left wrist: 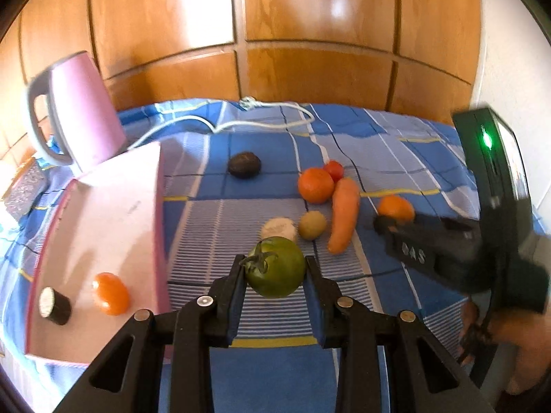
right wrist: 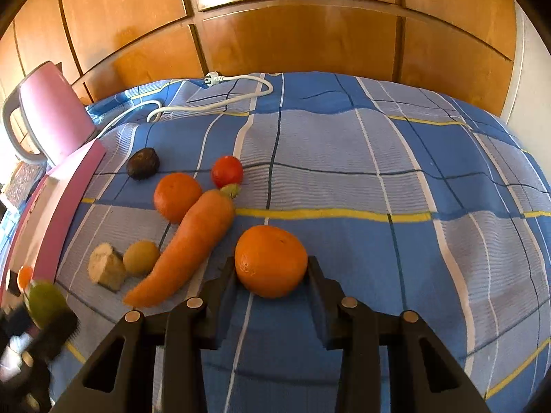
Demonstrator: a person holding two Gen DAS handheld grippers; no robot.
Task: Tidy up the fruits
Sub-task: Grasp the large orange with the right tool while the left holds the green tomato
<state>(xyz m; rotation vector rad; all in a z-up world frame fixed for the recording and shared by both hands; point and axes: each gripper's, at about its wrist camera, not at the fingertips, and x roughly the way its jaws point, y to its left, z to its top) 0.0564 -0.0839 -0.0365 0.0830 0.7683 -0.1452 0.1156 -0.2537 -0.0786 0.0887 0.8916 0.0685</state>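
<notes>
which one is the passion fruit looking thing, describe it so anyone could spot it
Start at the pink kettle and the pink box. Just right of the box's far corner, on the blue checked cloth, sits the dark fruit. It is the only brown-black piece, apart from the orange cluster.

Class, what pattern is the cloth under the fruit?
Blue plaid bedsheet, with white, yellow and dark lines; clearest in right wrist view.

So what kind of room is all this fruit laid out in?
Probably a home bedroom: a blue plaid bedsheet serves as the surface, glossy wooden wardrobe doors stand behind it, and a pink electric kettle sits at the edge.
</notes>
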